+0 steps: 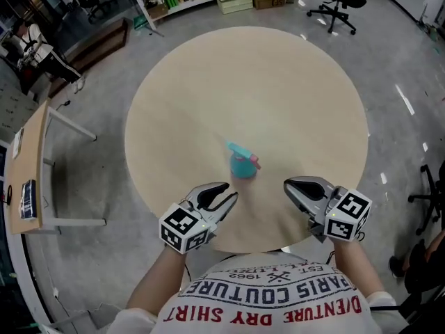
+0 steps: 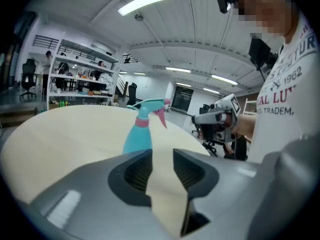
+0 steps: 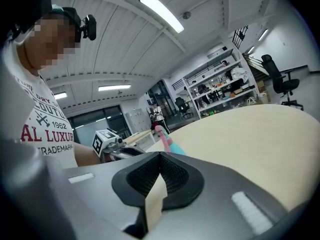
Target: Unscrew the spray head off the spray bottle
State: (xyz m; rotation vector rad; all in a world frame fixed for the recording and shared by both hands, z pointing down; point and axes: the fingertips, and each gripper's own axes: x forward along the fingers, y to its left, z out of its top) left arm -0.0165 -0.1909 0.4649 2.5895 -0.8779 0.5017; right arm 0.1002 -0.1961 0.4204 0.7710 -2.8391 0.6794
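Near the left part of the round counter's (image 1: 278, 82) near edge, the left tongs (image 1: 228, 193) are held in the person's left hand, just above the counter top. Their jaws are set slightly apart, and only bare counter is seen in the gap; nothing is gripped.

Further in from that edge, a little nearer than the counter's middle, the teal spray bottle (image 1: 243, 167) is stood upright. It lies between the two tongs and is clear of both. The spray head (image 1: 240, 149) is seated on the bottle's neck, with a pink collar beneath it and a pink trigger hanging from it.

Near the right part of the near edge, the right tongs (image 1: 288, 184) are held in the right hand and pointed inward over the counter. Their jaws are brought together at the tips, and nothing is held between them.

Beyond the counter's far right edge, a black office chair (image 1: 338, 2) is seen on the grey floor.
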